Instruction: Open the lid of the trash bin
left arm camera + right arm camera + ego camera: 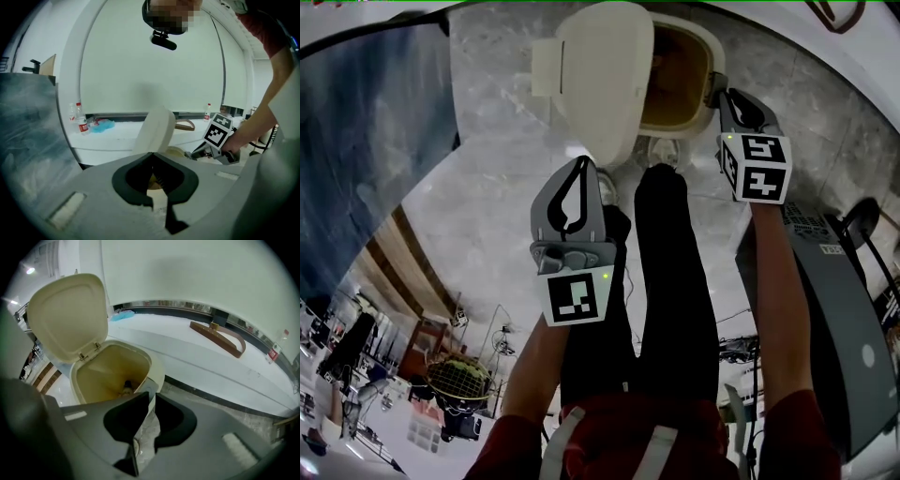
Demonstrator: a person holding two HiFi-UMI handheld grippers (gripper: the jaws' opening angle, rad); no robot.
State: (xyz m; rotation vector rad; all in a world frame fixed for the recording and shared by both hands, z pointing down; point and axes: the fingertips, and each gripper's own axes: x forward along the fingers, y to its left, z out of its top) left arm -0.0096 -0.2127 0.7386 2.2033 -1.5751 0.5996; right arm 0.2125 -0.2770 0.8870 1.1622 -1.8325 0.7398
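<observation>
The cream trash bin [705,58] stands on the marble floor with its lid [600,75] swung up and back. In the right gripper view the lid [70,315] stands upright over the bare tub [108,366], and a small dark thing [126,387] lies at the bottom. My right gripper [715,94] hovers at the bin's near right rim. Its jaws [151,393] are nearly closed with a narrow slit, and nothing is held. My left gripper [581,161] is shut and empty, in front of the lid [157,129] and apart from it.
A dark grey machine [834,319] stands at the right beside the person's legs [666,281]. Behind the bin runs a white ledge [197,357] with water bottles [82,123], a blue wad [101,125] and a brown curved piece [220,338]. A blue-grey panel [366,141] is at the left.
</observation>
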